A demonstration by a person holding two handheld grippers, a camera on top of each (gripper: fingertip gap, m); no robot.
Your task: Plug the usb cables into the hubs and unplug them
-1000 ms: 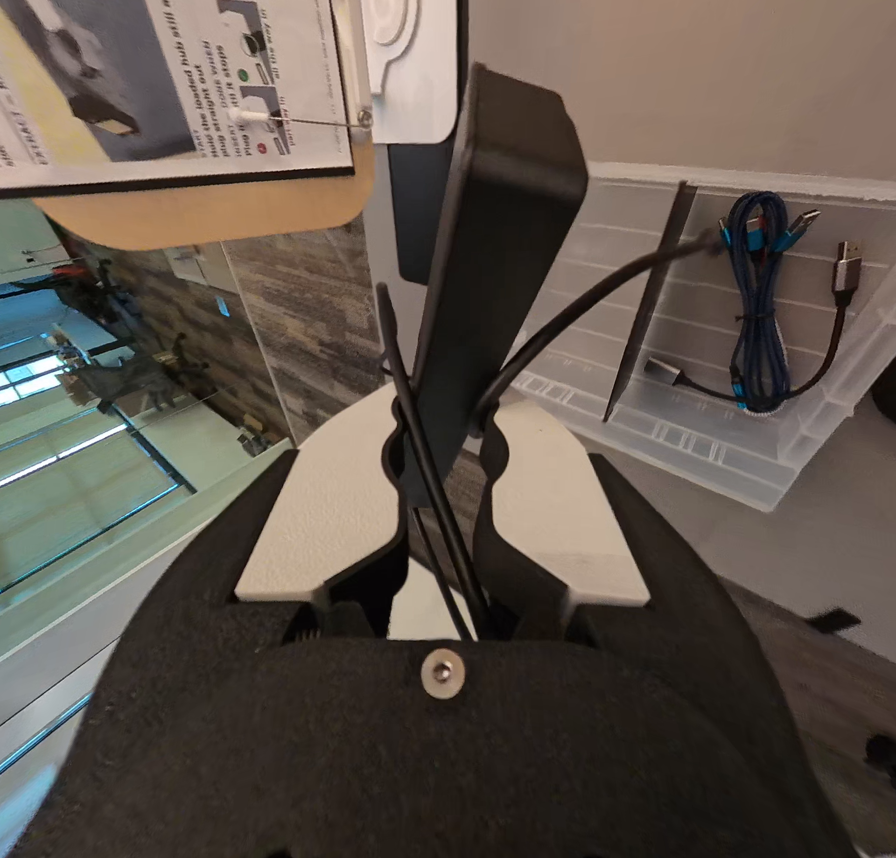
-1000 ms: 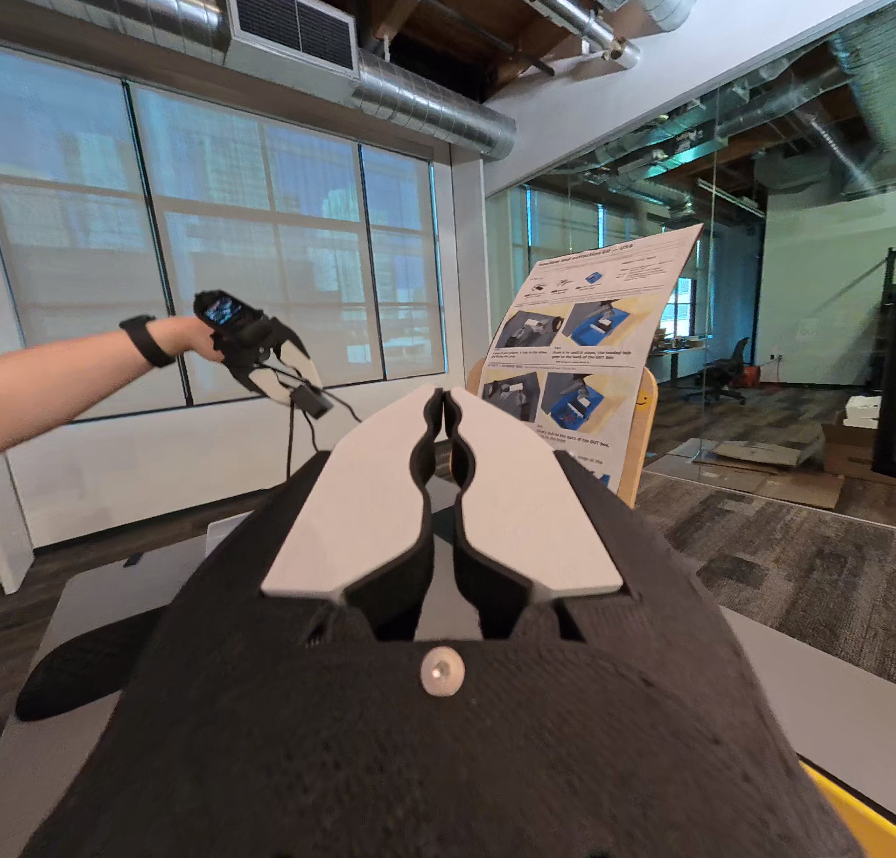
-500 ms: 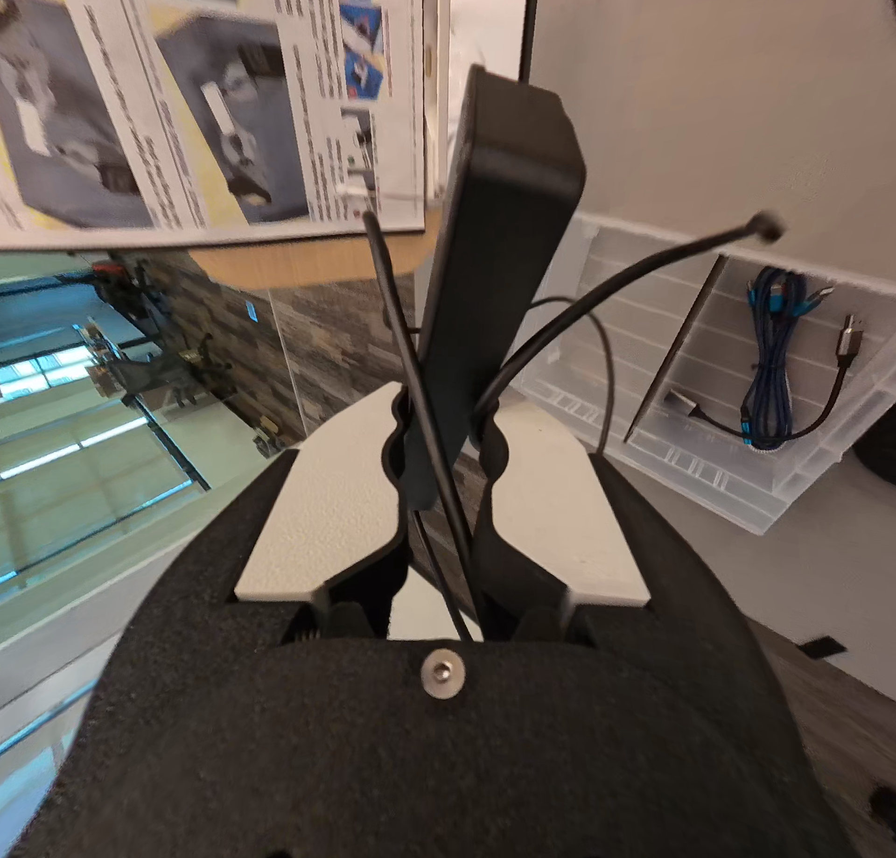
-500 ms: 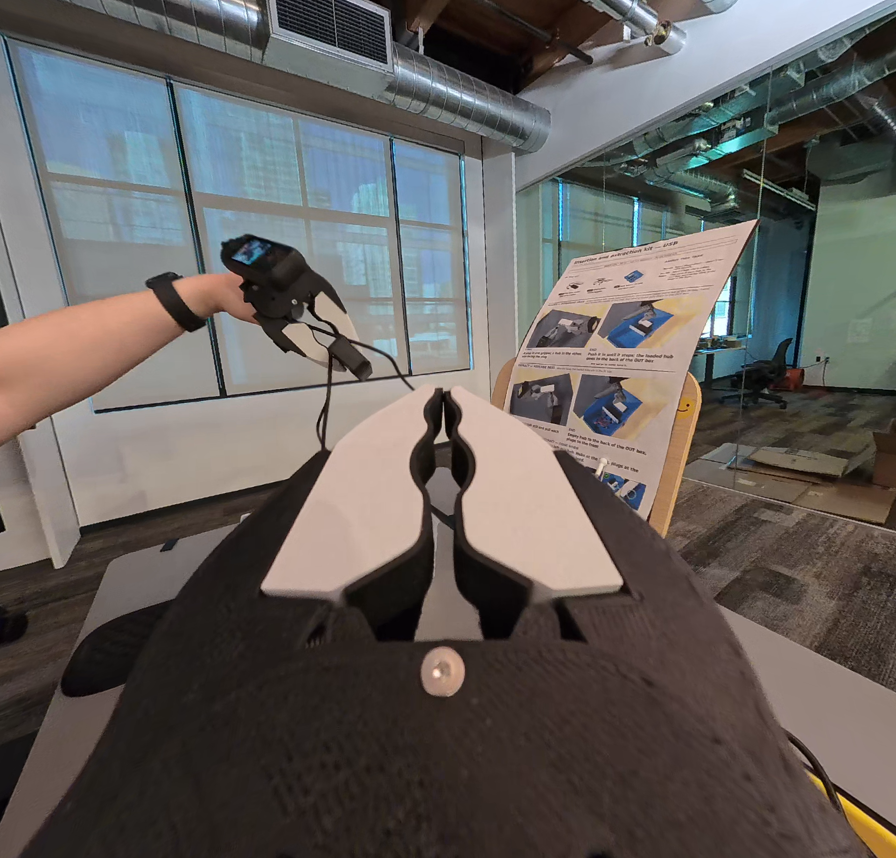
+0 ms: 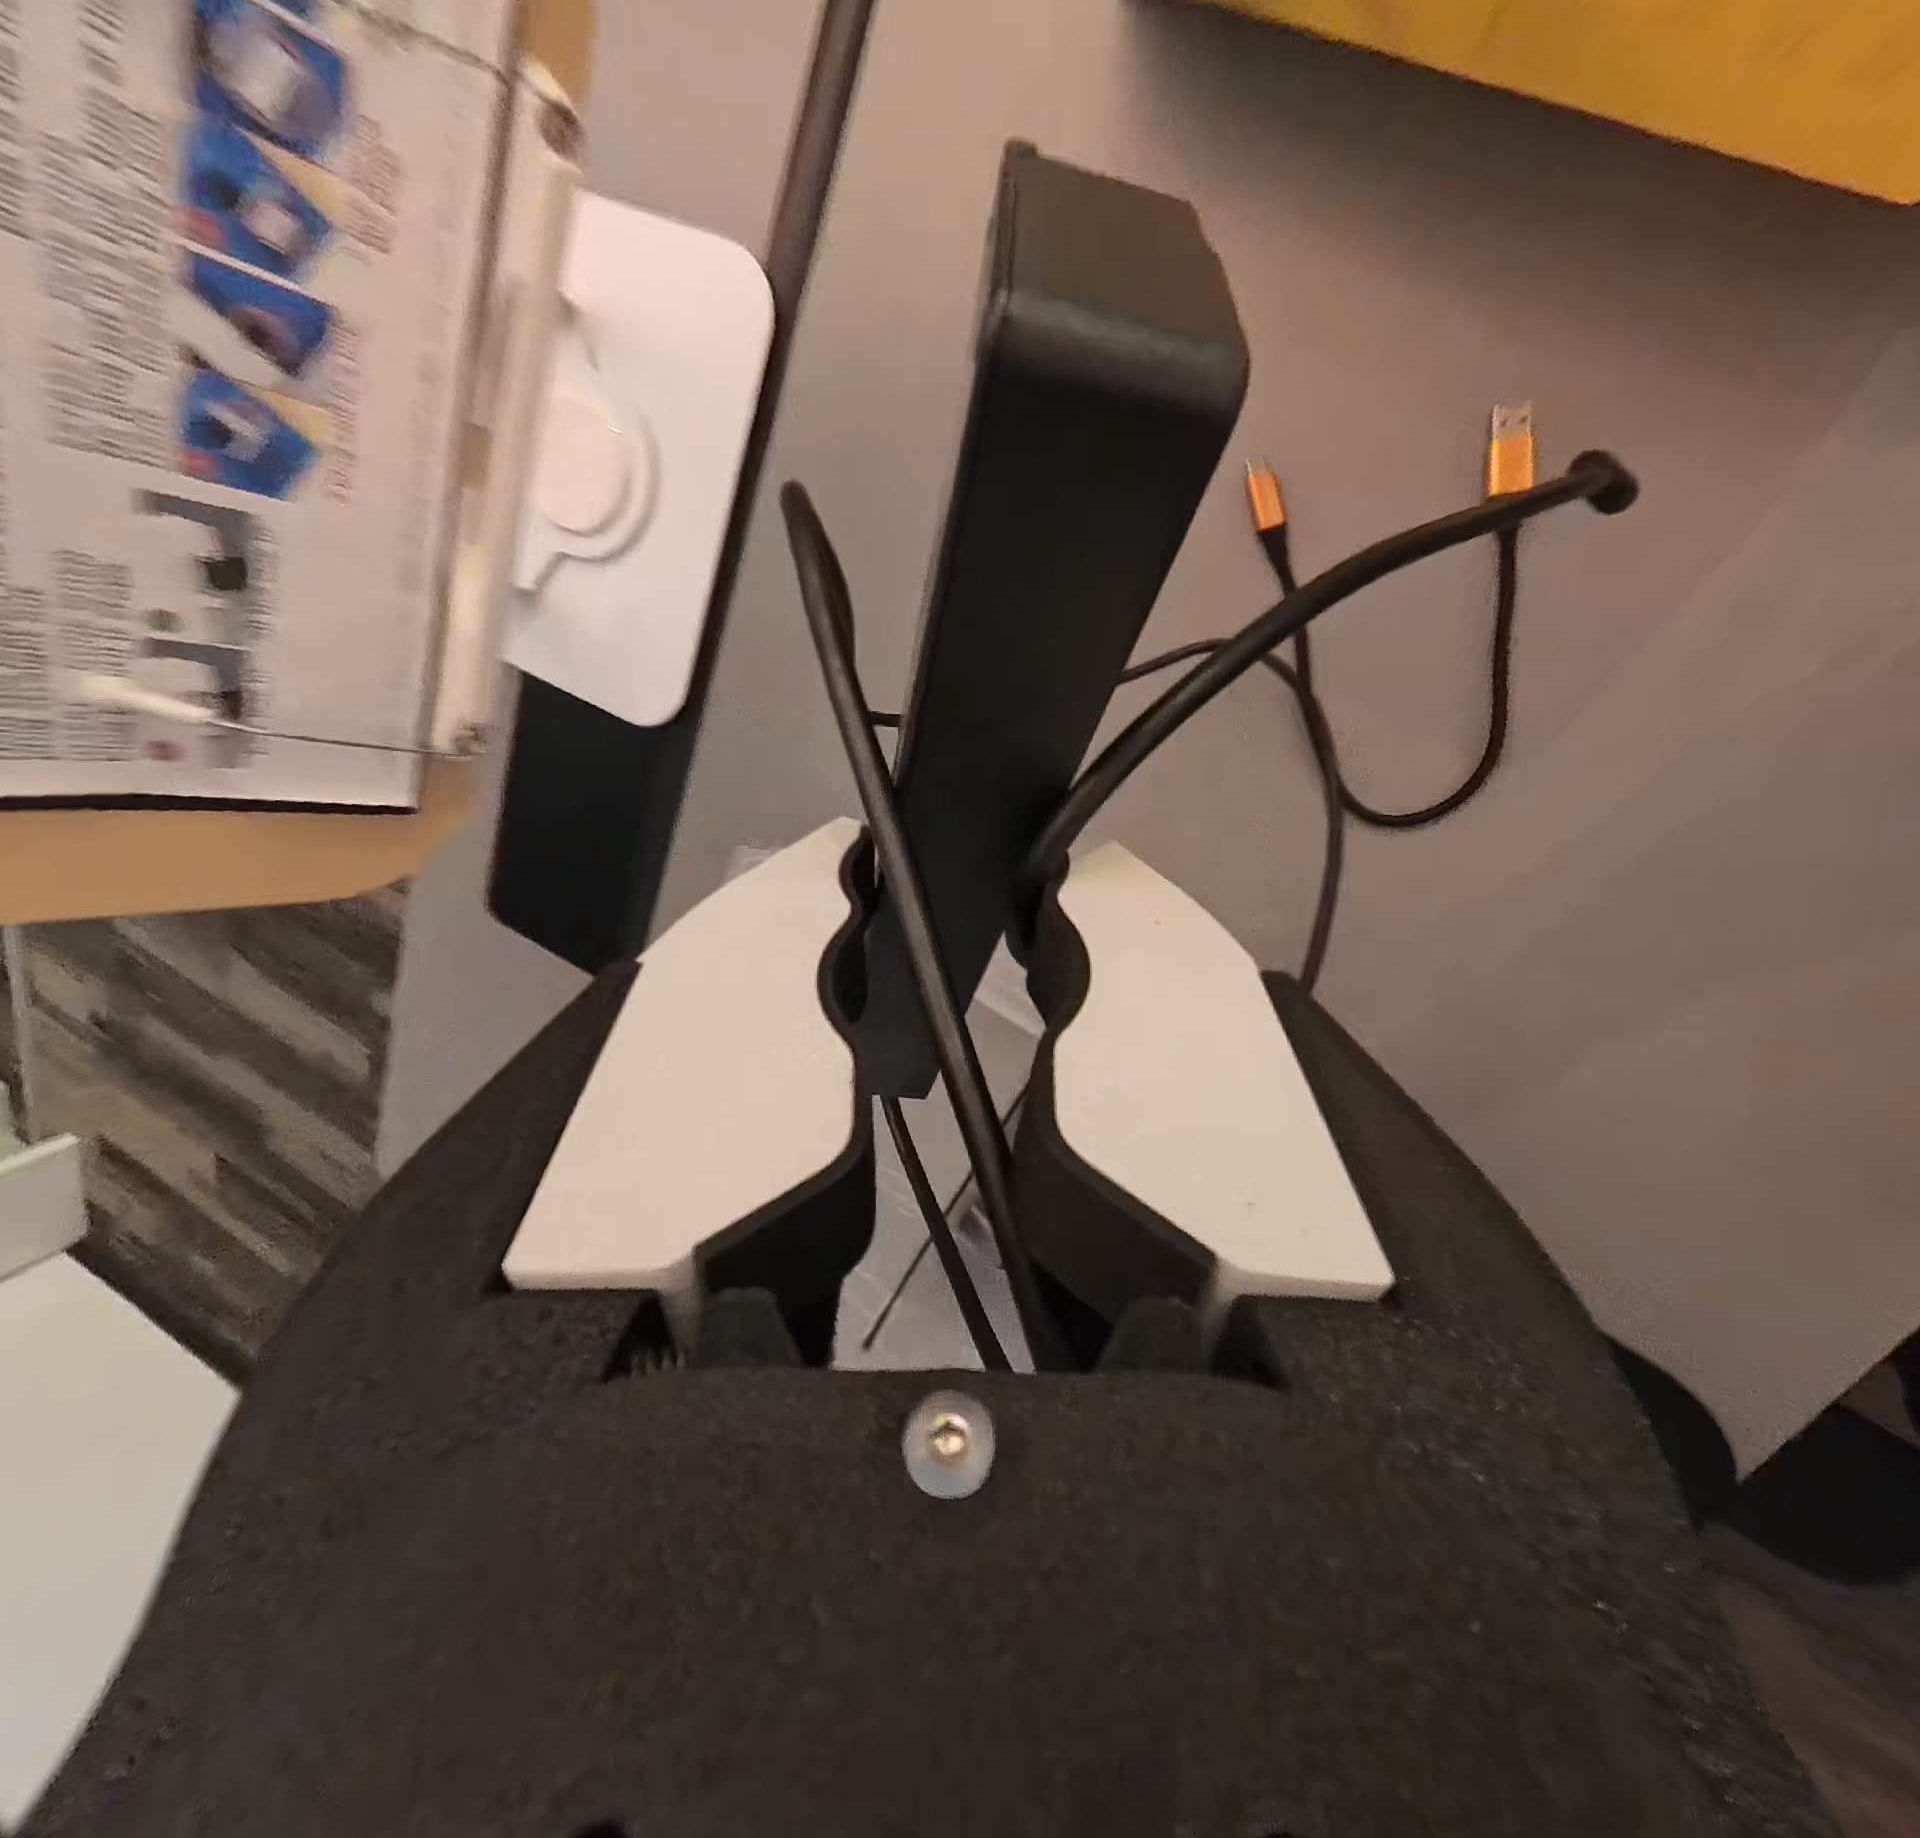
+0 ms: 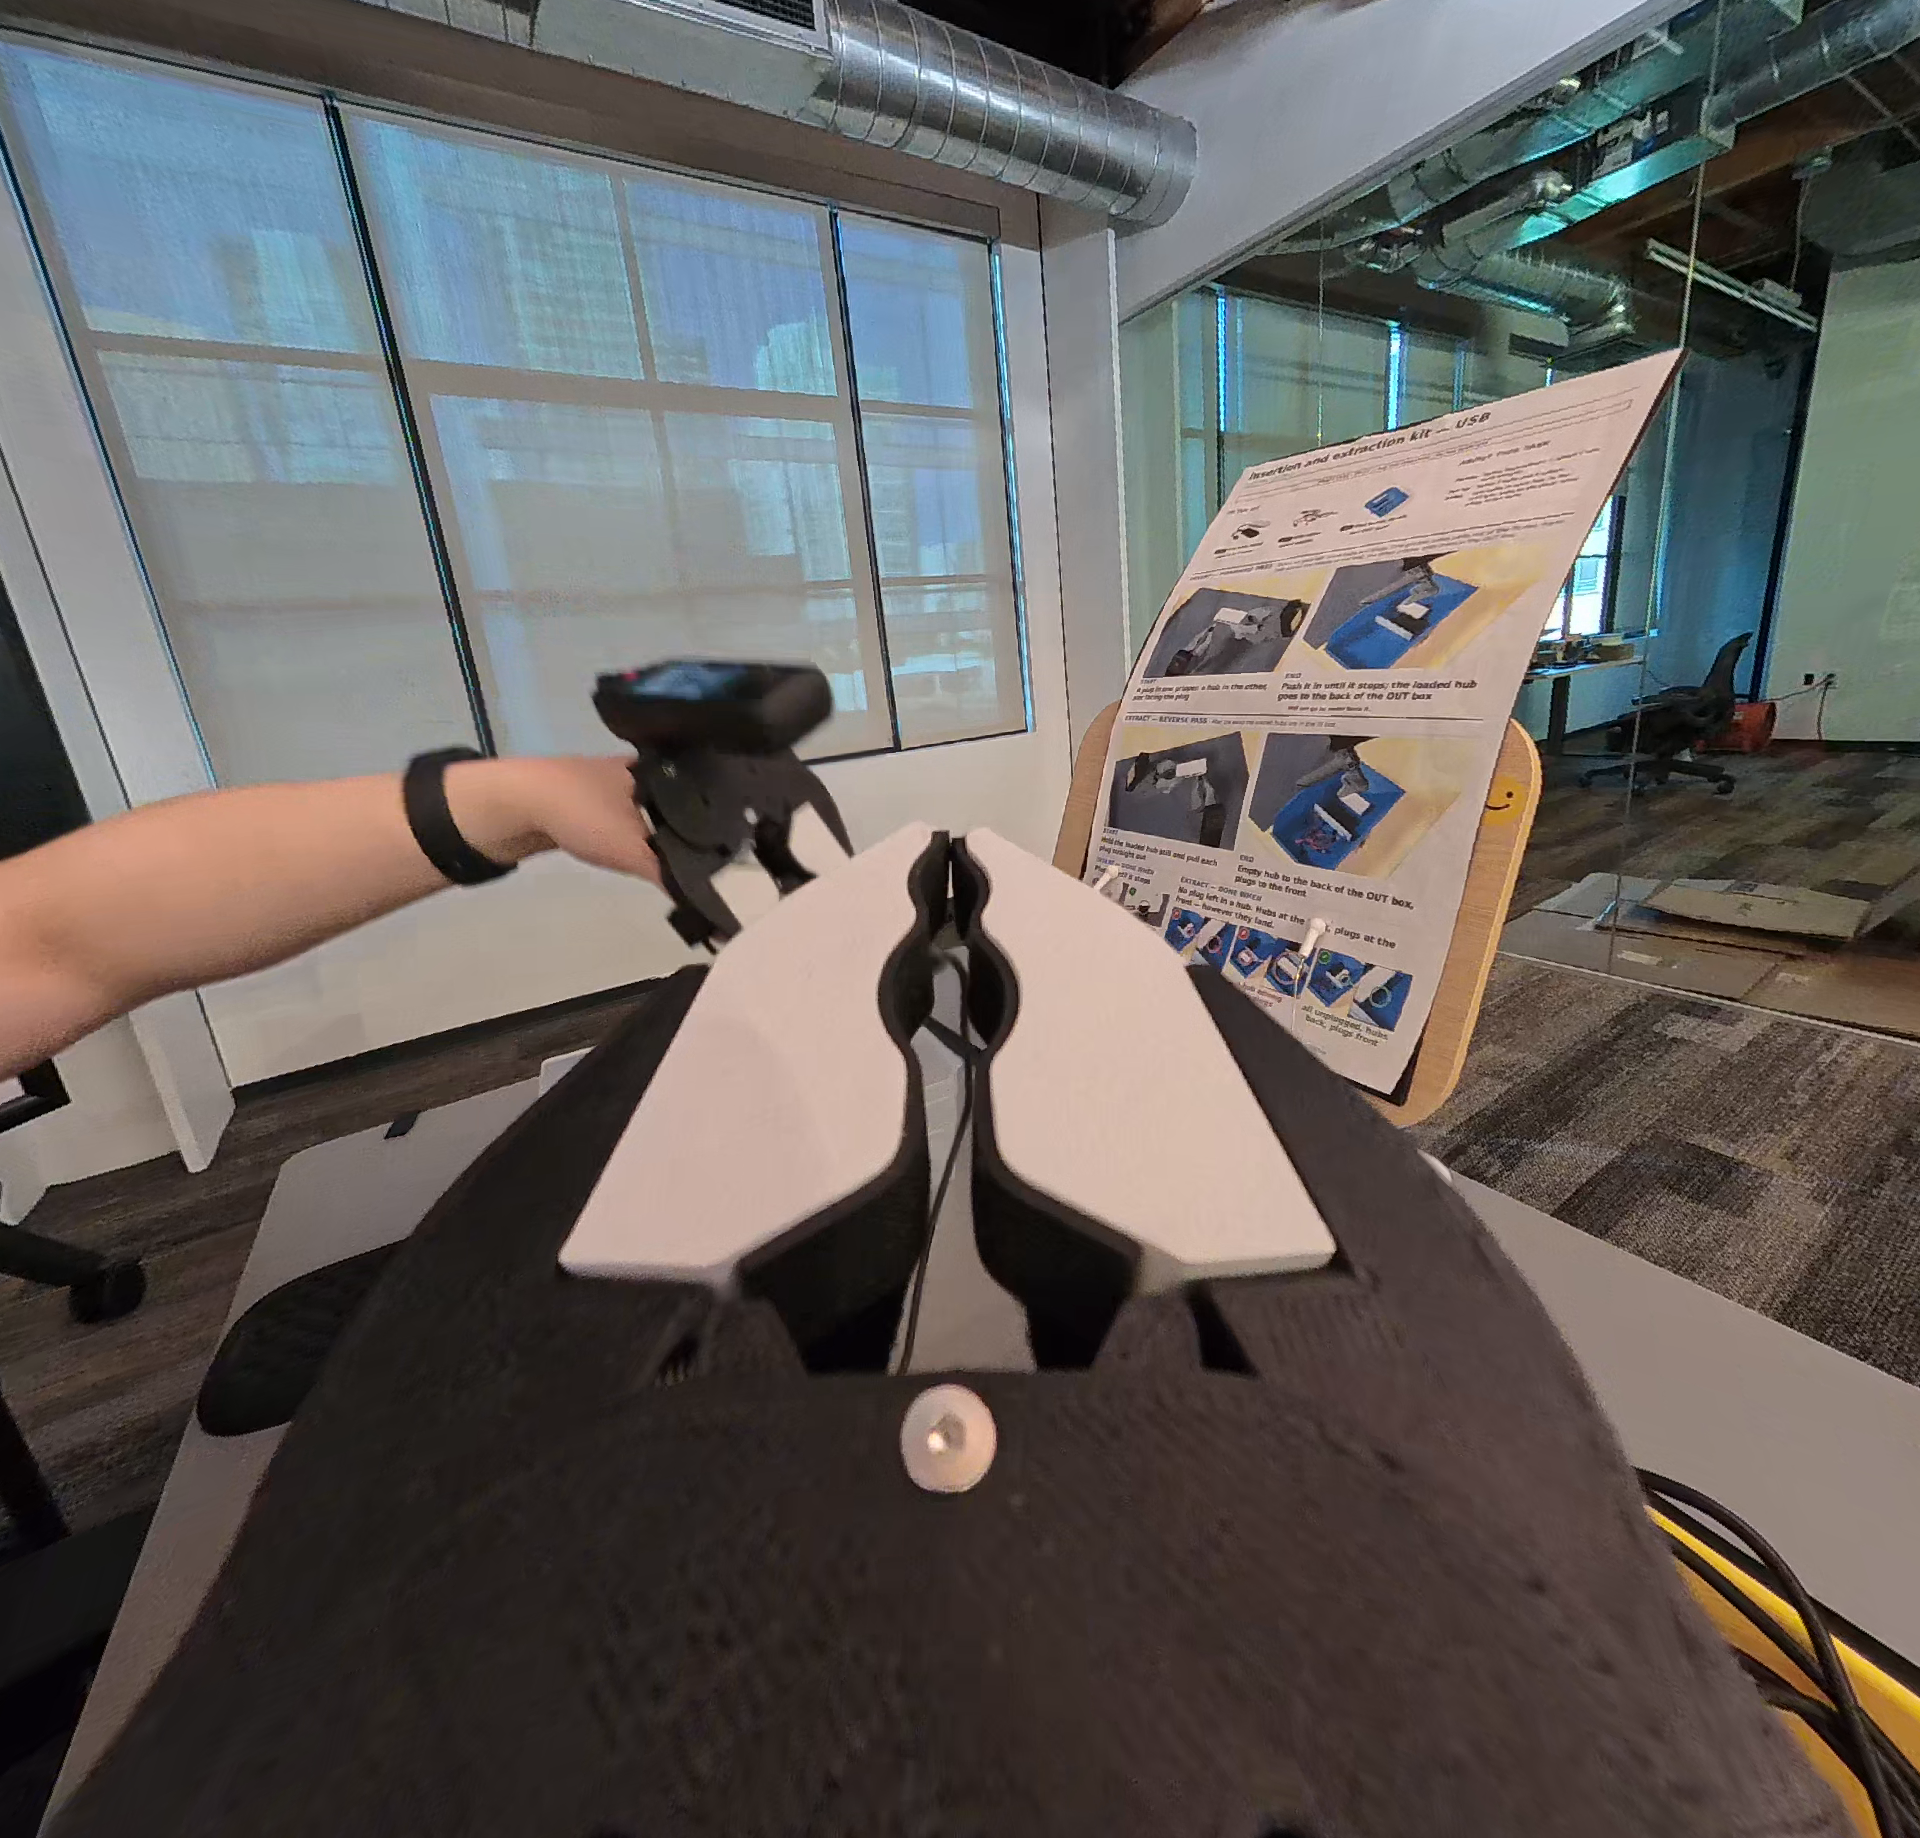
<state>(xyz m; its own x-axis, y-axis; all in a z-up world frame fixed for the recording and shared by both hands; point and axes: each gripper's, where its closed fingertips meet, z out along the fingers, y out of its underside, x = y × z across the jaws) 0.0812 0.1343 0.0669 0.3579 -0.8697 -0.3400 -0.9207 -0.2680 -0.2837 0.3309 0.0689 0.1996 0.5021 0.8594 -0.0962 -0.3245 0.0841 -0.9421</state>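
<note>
Hub (image 5: 1060,562), a black slab, stands clamped between the fingers of the left tongs (image 5: 951,884), its free end pointing away from the camera. 2 thin black cables (image 5: 1247,645) run out past it, 1 on each side. An orange-tipped cable (image 5: 1496,645) lies on the grey bench (image 5: 1558,957) just beyond, near a yellow bin (image 5: 1558,43). The right tongs (image 6: 951,853) are pinched nearly closed with a thin black cable (image 6: 940,1196) running between the fingers. An instruction sheet (image 6: 1351,749) leans on a wooden stand.
</note>
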